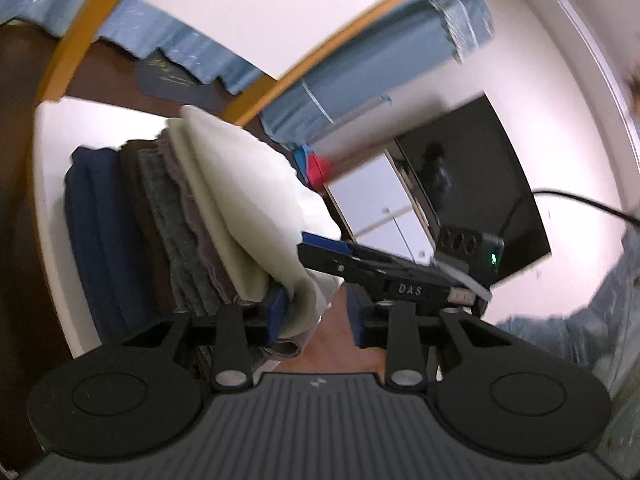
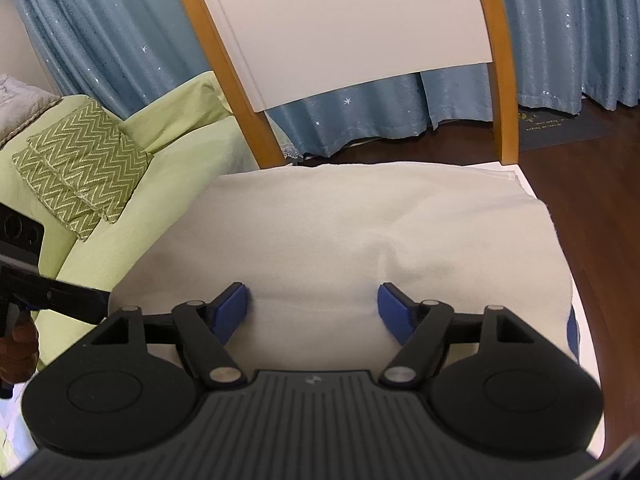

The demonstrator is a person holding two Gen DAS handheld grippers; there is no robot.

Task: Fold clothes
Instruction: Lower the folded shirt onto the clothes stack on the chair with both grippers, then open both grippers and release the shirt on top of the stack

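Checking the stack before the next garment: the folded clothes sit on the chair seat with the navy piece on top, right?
Not quite. The clothes do sit on the chair seat, but the cream piece is on top, as the right wrist view shows; the navy piece lies at the bottom.

Right gripper (image 2: pixel 312 312) wide open, tilted down; left gripper (image 1: pixel 316 312) gap visible (blurred).

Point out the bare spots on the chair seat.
The folded stack, cream garment on top, covers most of the white seat. Bare strips remain along the seat's right edge and beside the navy garment. The middle is crowded.
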